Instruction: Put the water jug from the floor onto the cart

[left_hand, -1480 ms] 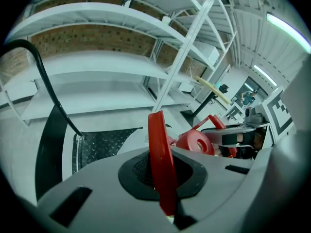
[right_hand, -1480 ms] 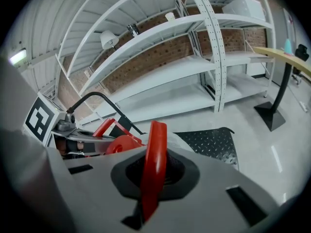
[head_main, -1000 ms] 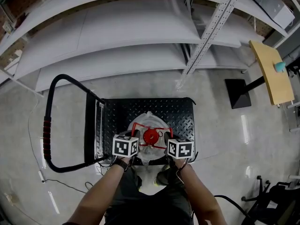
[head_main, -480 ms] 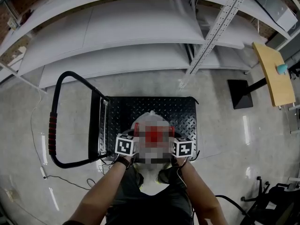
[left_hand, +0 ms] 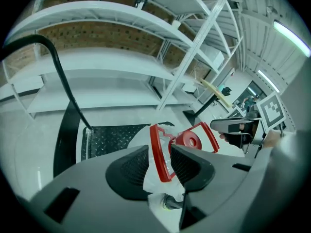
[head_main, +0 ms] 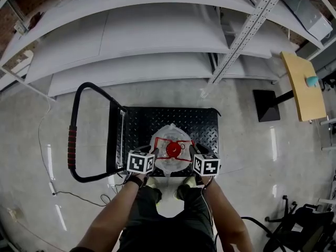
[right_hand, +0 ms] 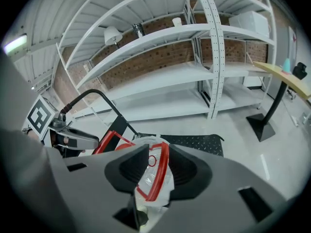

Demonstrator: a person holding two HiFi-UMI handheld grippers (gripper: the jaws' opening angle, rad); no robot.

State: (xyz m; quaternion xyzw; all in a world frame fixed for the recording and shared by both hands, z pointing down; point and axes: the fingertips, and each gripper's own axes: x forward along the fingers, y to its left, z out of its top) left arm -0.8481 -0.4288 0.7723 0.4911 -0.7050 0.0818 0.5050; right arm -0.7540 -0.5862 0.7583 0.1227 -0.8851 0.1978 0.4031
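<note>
The clear water jug (head_main: 169,159) with a red cap (head_main: 172,149) and red carry handles stands on the black cart deck (head_main: 207,126), near its front edge. My left gripper (head_main: 154,154) is at the jug's left side. Its jaws are opening, and the left red handle (left_hand: 159,152) stands loose between them. My right gripper (head_main: 192,152) is at the jug's right side, jaws also opening around the other red handle (right_hand: 156,176). Each gripper shows in the other's view: the right one (left_hand: 234,126), the left one (right_hand: 73,137).
The cart's black push bar (head_main: 73,140) with a red grip rises at the left. White shelving (head_main: 157,35) runs behind the cart, with a perforated post (head_main: 241,30). A wooden tabletop (head_main: 302,83) on a black base (head_main: 268,105) is at the right. A cable (head_main: 68,196) lies on the floor.
Both grippers were shut on the jug's red handles and now stand apart from them, lifted a little. The jug stays on the cart deck.
</note>
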